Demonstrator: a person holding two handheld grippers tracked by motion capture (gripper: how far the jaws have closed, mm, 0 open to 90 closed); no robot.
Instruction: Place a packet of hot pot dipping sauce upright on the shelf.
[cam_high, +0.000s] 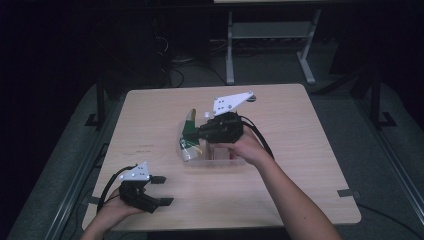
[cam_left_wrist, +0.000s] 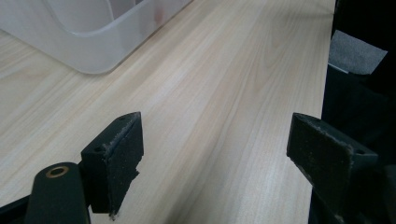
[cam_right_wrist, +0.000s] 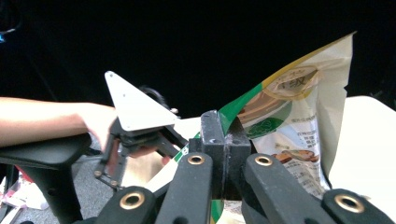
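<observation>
While the left gripper (cam_high: 159, 190) rests low over the near left corner of the wooden table (cam_high: 300, 150), at about seven o'clock from the table's middle, its jaws stand wide apart with nothing between them; the left gripper view looks along bare wood grain between the two black pads (cam_left_wrist: 123, 154). From there, toward one o'clock, sits a clear plastic bin (cam_high: 212, 159) near the middle of the table, its frosted corner (cam_left_wrist: 93, 51) showing at eleven o'clock in the left gripper view. Above that bin, the right gripper (cam_high: 197, 132) is clenched on a snack bag (cam_high: 188, 136), a green, cream and gold packet that hangs tilted at the bin's left end, its lower part at the rim. Seen in the right gripper view, the jaws are pressed together on the bag's edge (cam_right_wrist: 280, 121), with the packet rising toward one o'clock. Farther off, past the table's twelve o'clock edge, stands a grey metal frame (cam_high: 270, 35) on the dark floor.
</observation>
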